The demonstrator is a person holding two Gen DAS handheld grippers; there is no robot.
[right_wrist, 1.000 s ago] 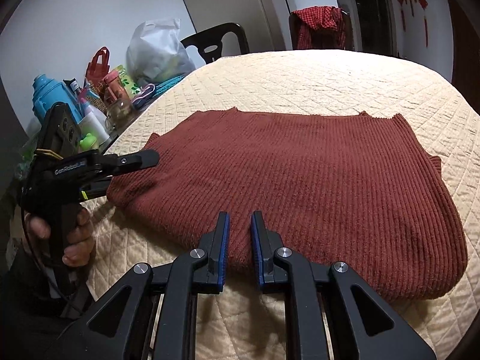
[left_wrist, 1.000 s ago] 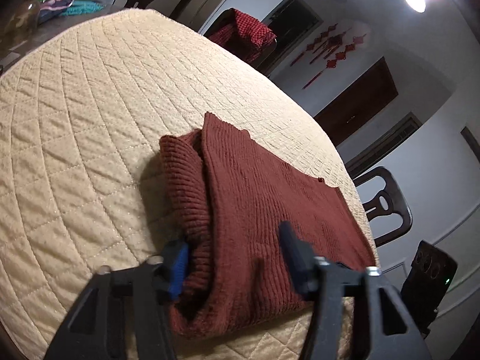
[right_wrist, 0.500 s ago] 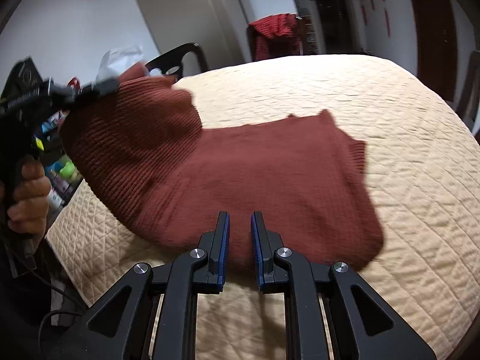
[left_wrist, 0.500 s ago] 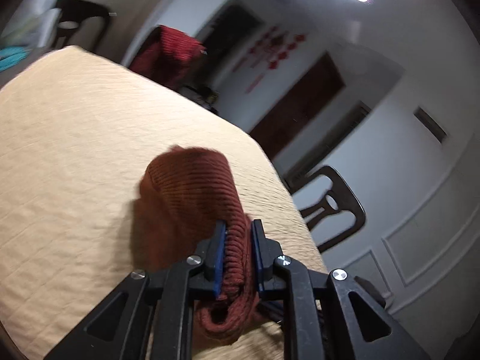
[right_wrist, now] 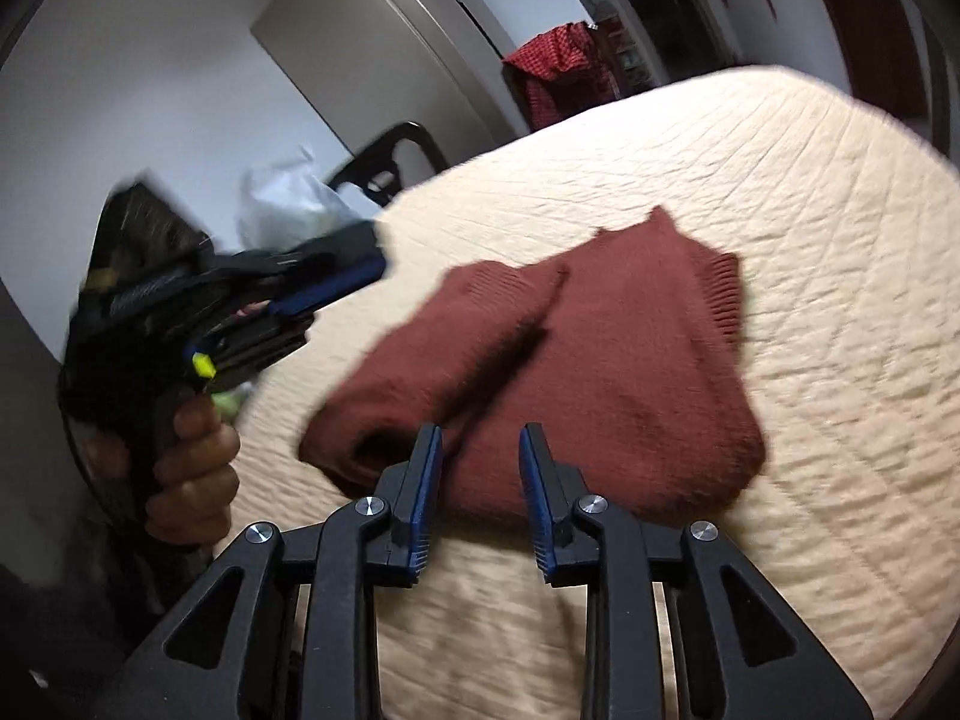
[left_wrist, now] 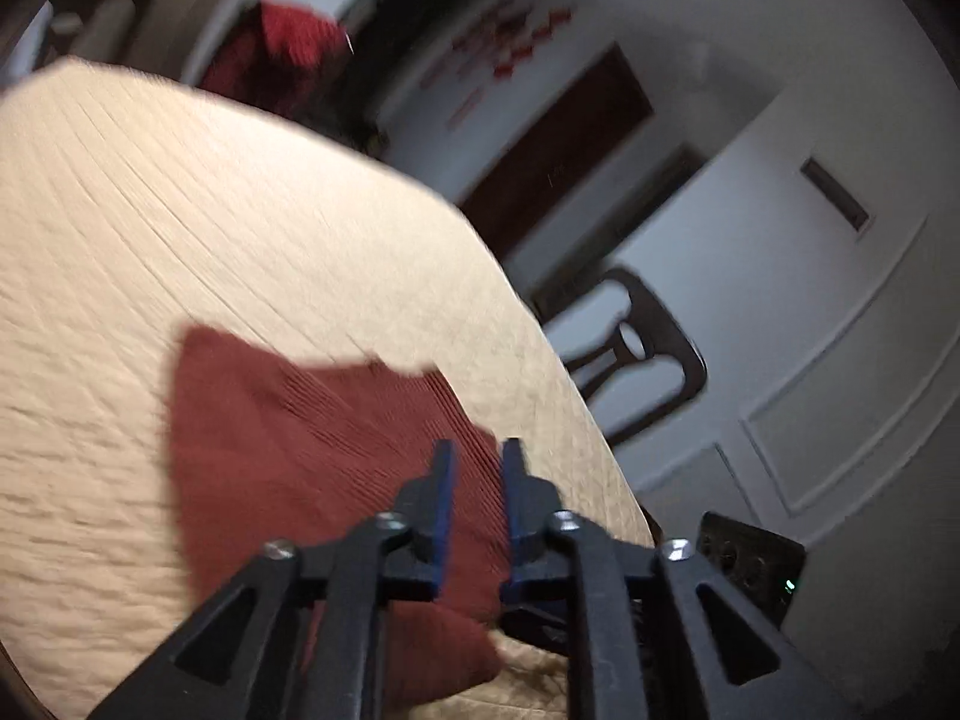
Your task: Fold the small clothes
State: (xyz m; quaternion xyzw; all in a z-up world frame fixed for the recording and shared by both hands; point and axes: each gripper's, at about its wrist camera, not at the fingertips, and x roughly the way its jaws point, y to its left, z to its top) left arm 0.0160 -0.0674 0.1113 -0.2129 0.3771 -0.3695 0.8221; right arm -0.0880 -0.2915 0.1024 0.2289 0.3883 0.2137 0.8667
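Note:
A rust-red knit sweater (right_wrist: 606, 372) lies folded in a thick pad on the cream quilted table cover (right_wrist: 840, 240). It also shows in the left wrist view (left_wrist: 288, 456). My right gripper (right_wrist: 480, 444) hovers open just above the sweater's near edge, holding nothing. My left gripper (left_wrist: 477, 456) is above the sweater with a narrow gap between its blue pads and nothing in it. It shows from the side in the right wrist view (right_wrist: 336, 288), raised at the left of the sweater.
Dark chairs stand around the table (left_wrist: 636, 360) (right_wrist: 396, 162). A red cloth hangs over a far chair (right_wrist: 558, 78). A plastic bag (right_wrist: 282, 204) and small items sit at the table's left edge. The table edge runs close on the right in the left wrist view.
The left gripper carried the sweater's left side over to the right, folding it, then let go and lifted off. The right gripper opened and released the near edge.

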